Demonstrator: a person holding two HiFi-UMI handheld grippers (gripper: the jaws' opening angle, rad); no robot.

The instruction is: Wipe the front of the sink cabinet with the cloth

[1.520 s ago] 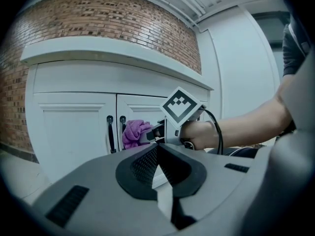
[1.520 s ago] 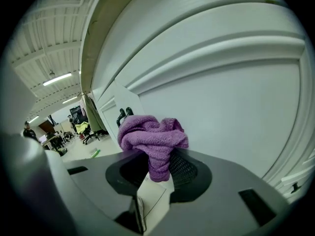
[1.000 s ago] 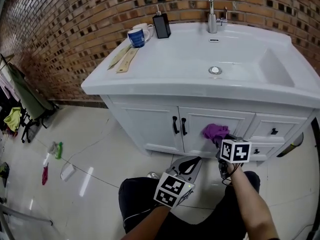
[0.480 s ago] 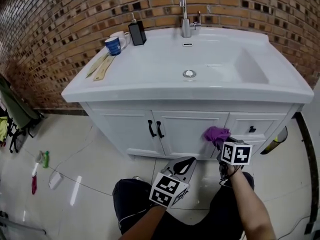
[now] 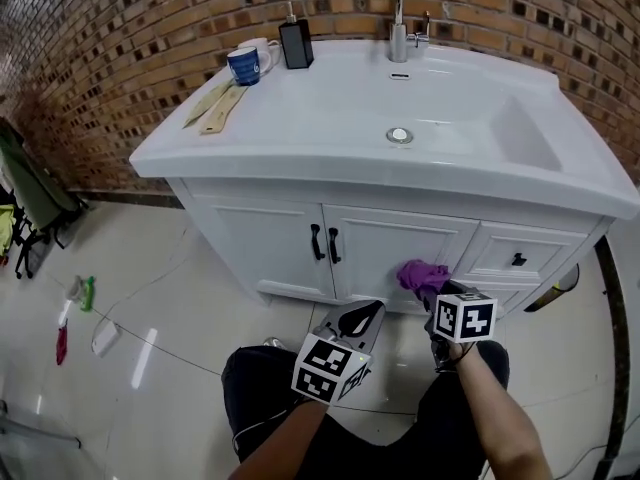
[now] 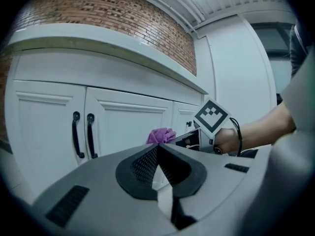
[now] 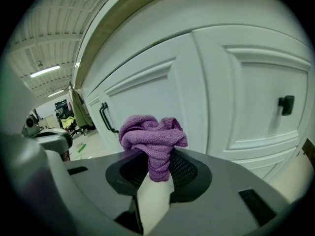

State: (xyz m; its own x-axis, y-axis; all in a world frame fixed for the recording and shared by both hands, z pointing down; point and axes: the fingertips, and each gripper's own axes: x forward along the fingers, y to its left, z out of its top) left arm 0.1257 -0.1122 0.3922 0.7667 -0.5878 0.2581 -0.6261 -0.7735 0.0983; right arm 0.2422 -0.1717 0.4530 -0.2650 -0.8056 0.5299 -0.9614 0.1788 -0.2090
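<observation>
Sliding lower and leftward since 0.5 s ago, the purple terry cloth (image 5: 420, 273) is now bunched at the right door of the white panelled sink cabinet (image 5: 270, 248), lower centre of the head view. The right hand-held gripper (image 5: 433, 290) pinches its soft folds. The left hand-held gripper (image 5: 374, 310) hangs just beside, jaws pressed together on nothing. 2 black bar handles (image 5: 322, 243) lie left of the cloth. Only the head view shows the glossy basin worktop (image 5: 300, 128) and blue mug (image 5: 243, 65).
</observation>
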